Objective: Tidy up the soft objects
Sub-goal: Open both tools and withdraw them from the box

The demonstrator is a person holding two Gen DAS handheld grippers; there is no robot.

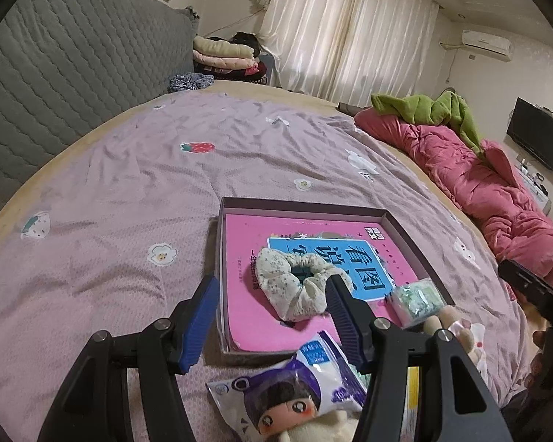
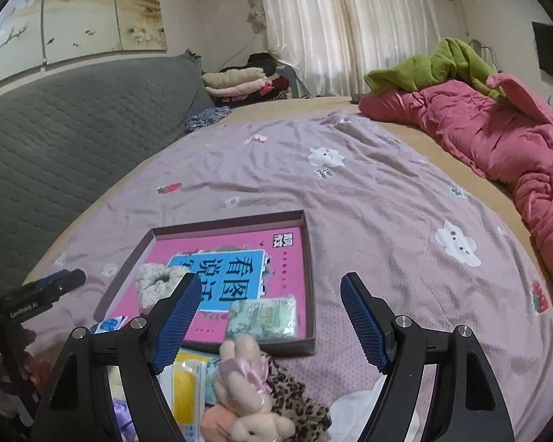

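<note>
Above the near edge of the lilac bedspread (image 2: 368,199), both the left gripper (image 1: 272,316) and right gripper (image 2: 267,316) gape wide, empty. Beyond them, the shallow cardboard box (image 2: 308,258) holds a pink book (image 1: 247,243), a cream floral scrunchie (image 1: 291,291) and a green tissue packet (image 2: 263,316).

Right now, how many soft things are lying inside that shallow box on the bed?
2. A cream floral fabric scrunchie sits toward the shallow cardboard box's left side; a greenish wrapped tissue packet sits in its near right corner. Nothing seems hidden.
</note>
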